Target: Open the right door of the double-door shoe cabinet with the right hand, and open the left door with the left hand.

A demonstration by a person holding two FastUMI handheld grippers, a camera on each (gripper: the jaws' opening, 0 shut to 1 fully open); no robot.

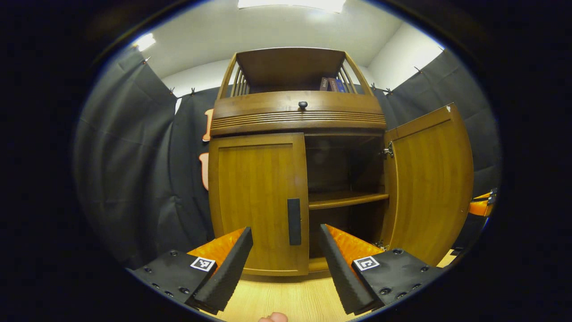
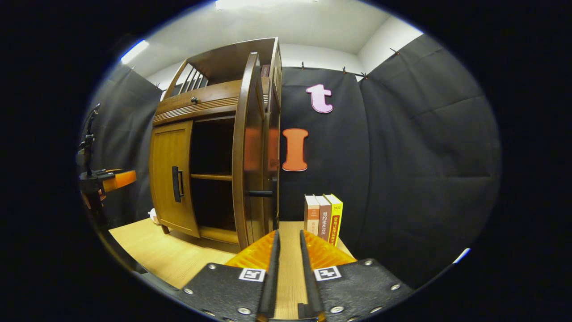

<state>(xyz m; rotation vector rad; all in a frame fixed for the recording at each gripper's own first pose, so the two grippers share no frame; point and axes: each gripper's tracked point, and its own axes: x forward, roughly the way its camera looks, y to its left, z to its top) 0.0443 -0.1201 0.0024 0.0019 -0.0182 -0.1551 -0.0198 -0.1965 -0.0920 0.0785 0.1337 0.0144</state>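
Observation:
The wooden shoe cabinet (image 1: 295, 116) stands straight ahead on a light wood table. Its left door (image 1: 257, 197) is closed, with a dark upright handle (image 1: 294, 221) at its inner edge. The right door (image 1: 429, 183) is swung wide open, showing a shelf (image 1: 346, 199) inside. My left gripper (image 1: 285, 232) is open, its fingers either side of that handle and short of it. In the right gripper view the open right door (image 2: 248, 147) shows edge-on with its handle (image 2: 261, 193) sticking out. My right gripper (image 2: 289, 233) is drawn back from it, nearly shut and holding nothing.
Three books (image 2: 322, 217) stand on the table (image 2: 178, 255) right of the cabinet, against the black cloth wall. More books (image 1: 333, 84) sit on the cabinet's top shelf, above a drawer with a round knob (image 1: 303, 104). A fingertip (image 1: 273, 317) shows at the bottom edge.

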